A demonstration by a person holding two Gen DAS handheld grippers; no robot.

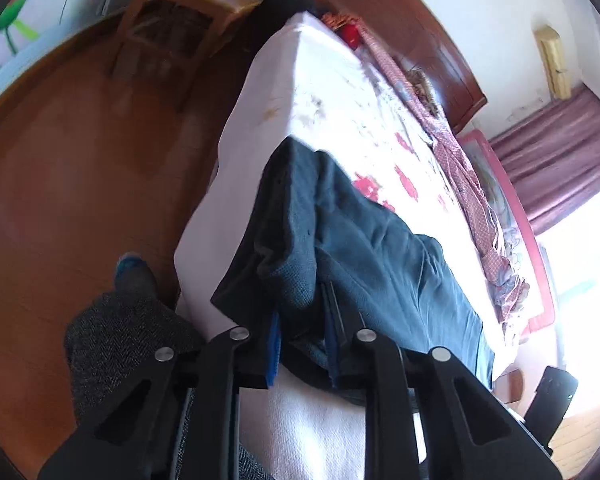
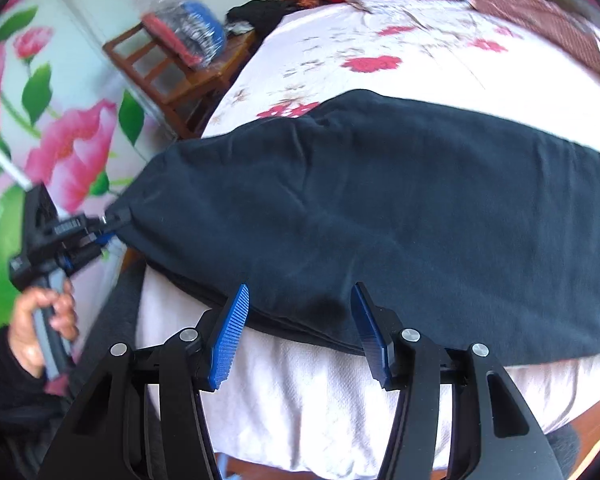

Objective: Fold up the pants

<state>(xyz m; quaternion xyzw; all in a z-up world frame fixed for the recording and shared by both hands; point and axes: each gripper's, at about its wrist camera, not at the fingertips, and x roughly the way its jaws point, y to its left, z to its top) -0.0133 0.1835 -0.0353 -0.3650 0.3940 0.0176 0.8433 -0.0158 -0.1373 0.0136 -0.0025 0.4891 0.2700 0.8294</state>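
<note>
Closest to me, the right gripper [image 2: 300,332] sits with its blue pads spread wide apart at the near hem of the pants [image 2: 380,220], holding nothing; the dark cloth lies between the open jaws, but whether a pad actually touches it I cannot tell. The pants are spread across the near end of the bed [image 2: 300,392], a broad dark panel over the white cover, seemingly already doubled into layers along the near edge. Off to the side, the left gripper [image 1: 300,344] is clamped tight on a bunched corner of the pants, pulling that end out past the edge of the mattress, over the wooden floor [image 1: 80,160]. That is where I'd worry: the pinched wad looks thick and uneven, so if the grip is only on the outer layer the lower one could slide free and sag off the bed, skewing the fold. And with the right gripper holding nothing, any tug from the left may drag the whole garment sideways. Farther back, the flowered sheet [image 2: 380,60] runs to a rumpled pink quilt [image 1: 460,168] and the headboard [image 1: 412,24].
</note>
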